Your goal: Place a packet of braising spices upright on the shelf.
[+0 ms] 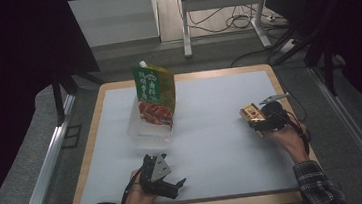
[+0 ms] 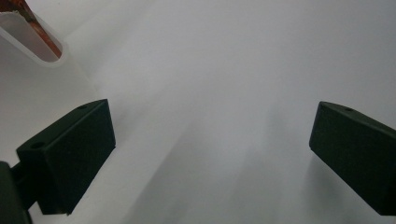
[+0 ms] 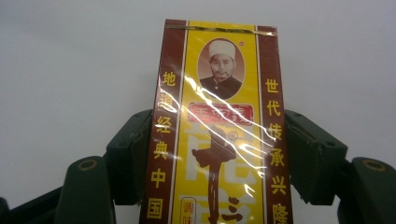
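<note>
My right claw (image 1: 256, 116) grips a small yellow-and-maroon box (image 1: 251, 113), one jaw pressed against each long side. In the high view the box sits at the right part of the desk (image 1: 223, 143), just above its white surface. In the right gripper view the box (image 3: 219, 130) stands lengthwise between my jaws and its far end projects well beyond them. The box is wrapped in clear film that reflects light in streaks.

Box markings, as far as legible:
- Centre panel: yellow, with a portrait at the top and a red label beneath it; the label characters are too blurred to read.
- Left maroon band, yellow characters: 地道经典中国.
- Right maroon band, yellow characters: 世代传承兴隆.
- Large white and brown characters fill the lower centre; I cannot read them.

My left claw (image 1: 171, 187) rests low at the near edge of the desk, jaws wide apart with nothing between them. In the left gripper view only the white desk surface lies between the jaws.

A green stand-up pouch (image 1: 155, 95) with a white spout stands upright at the far centre of the desk, well apart from both claws. Its lower front shows a red-brown food picture; its print is too small to read.
</note>
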{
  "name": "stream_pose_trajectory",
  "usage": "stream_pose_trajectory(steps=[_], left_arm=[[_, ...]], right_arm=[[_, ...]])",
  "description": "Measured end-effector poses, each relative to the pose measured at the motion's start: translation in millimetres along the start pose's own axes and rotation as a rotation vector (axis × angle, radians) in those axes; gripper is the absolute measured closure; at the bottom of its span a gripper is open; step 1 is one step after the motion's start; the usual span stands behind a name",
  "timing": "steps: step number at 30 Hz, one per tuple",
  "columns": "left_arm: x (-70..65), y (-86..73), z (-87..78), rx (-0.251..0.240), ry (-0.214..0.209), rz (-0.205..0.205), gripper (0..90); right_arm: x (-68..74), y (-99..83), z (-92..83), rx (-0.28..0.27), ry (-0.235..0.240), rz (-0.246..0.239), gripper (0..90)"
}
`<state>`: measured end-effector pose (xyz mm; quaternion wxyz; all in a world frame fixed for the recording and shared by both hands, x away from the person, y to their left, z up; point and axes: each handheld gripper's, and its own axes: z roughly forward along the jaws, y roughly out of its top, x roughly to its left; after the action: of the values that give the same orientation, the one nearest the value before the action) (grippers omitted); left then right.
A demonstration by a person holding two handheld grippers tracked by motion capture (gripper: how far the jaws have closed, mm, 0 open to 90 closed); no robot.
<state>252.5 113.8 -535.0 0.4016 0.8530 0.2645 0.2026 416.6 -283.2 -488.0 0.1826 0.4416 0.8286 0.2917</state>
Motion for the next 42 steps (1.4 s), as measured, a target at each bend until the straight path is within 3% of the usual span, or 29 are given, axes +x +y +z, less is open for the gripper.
stream_pose_trajectory(steps=[3,10,12,15,16,24,29,37,42], left_arm=[[0.3,0.0,-0.3,0.000,0.001,0.001,0.0],[0.5,0.0,-0.7,-0.001,0.001,0.001,0.0],[0.6,-0.1,-0.8,-0.001,0.001,0.001,0.0],[0.7,0.0,-0.8,-0.001,0.000,0.001,0.0],[0.6,0.0,-0.8,-0.001,0.000,0.002,0.0],[0.7,0.0,-0.9,-0.002,0.000,0.002,0.0],[0.7,0.0,-0.7,0.000,-0.001,0.004,0.0],[0.8,-0.1,-0.6,0.000,-0.001,0.003,0.0],[0.1,0.1,0.1,0.005,0.000,0.010,0.0]], right_arm=[[16.4,2.0,-0.8,-0.002,0.045,-0.040,31.3],[41.5,3.8,0.4,-0.002,0.098,-0.098,31.3],[54.7,4.6,0.6,-0.006,0.137,-0.136,31.2],[62.0,4.5,1.1,-0.005,0.157,-0.153,31.2],[71.2,3.9,2.4,0.003,0.174,-0.182,31.2],[89.6,-1.4,12.1,0.033,0.217,-0.266,31.2],[90.7,-4.5,18.3,0.064,0.210,-0.279,30.7],[86.7,-3.7,21.5,0.081,0.234,-0.234,21.4],[85.0,4.0,20.8,0.148,0.214,-0.190,21.3]])
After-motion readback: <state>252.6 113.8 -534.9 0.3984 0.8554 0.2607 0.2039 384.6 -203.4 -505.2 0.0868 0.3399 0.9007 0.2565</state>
